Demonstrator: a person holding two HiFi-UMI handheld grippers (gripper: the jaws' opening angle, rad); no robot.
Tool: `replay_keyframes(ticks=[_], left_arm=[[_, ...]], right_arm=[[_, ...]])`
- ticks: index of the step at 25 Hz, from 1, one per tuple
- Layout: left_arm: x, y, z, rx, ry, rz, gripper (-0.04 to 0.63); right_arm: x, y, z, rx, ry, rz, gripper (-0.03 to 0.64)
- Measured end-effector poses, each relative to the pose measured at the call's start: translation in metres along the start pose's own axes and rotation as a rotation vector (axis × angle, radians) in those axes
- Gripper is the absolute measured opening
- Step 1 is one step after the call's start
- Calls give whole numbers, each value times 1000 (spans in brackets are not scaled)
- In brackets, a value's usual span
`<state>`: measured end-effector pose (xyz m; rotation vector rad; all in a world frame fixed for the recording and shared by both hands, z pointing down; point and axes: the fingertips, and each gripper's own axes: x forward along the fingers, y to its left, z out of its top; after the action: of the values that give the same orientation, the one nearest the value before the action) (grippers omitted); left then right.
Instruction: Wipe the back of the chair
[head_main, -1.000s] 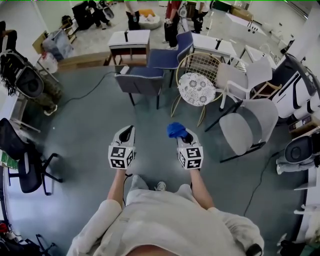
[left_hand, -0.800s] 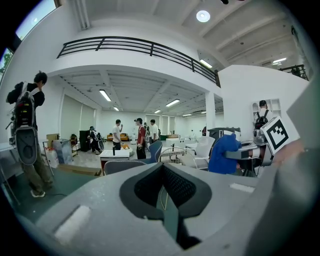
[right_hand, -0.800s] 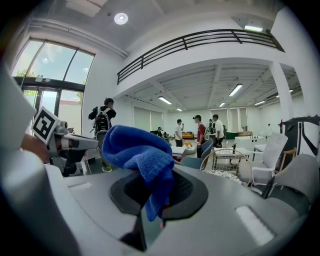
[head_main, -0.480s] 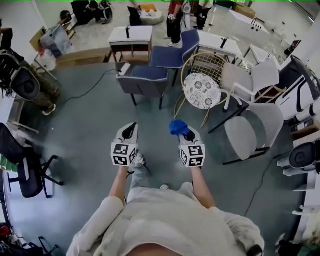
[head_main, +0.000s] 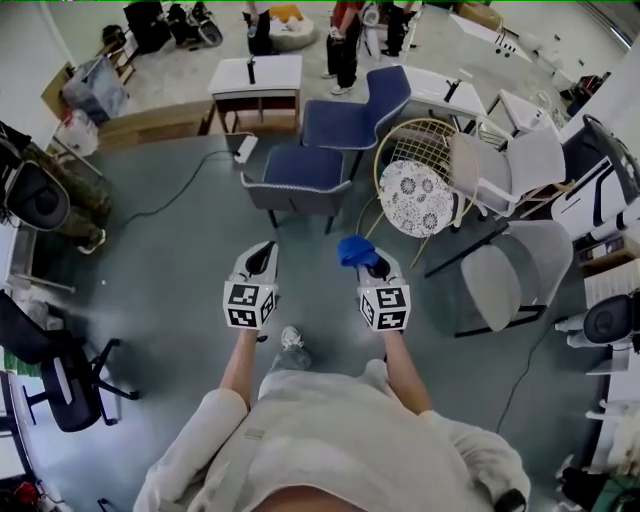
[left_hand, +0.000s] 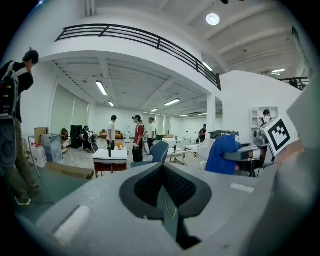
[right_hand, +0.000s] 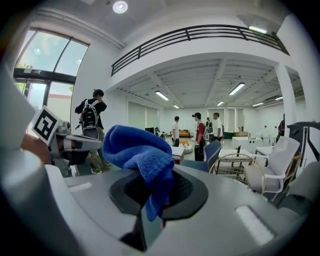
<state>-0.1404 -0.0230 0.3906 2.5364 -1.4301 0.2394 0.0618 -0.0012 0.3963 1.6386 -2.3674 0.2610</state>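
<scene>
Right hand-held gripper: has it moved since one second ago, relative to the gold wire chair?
Yes. The right hand-held gripper, shut on the blue cloth, has come somewhat nearer to the gold wire chair ahead.

A large open-plan office or lab hall is showing here: people (head_main: 345, 40) are standing by white rectangular desks (head_main: 255, 75), blue padded chairs (head_main: 355, 115) are crowding the grey floor (head_main: 170, 270), and a black-railed balcony (left_hand: 135, 37) is running overhead.
</scene>
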Motion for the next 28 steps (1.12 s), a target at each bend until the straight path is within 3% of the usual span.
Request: replay_keyframes(ticks=[5, 12, 19, 28], left_arm=[[27, 64, 18, -2, -8, -10, 0], [53, 119, 39, 18, -23, -30, 0], [63, 134, 33, 15, -6, -39, 0], [74, 112, 15, 2, 20, -17, 0]], right_arm=[[61, 17, 24, -6, -4, -13, 49], [115, 35, 46, -11, -15, -26, 49], [133, 40, 41, -12, 5, -19, 49], [131, 23, 21, -17, 32, 28, 49]])
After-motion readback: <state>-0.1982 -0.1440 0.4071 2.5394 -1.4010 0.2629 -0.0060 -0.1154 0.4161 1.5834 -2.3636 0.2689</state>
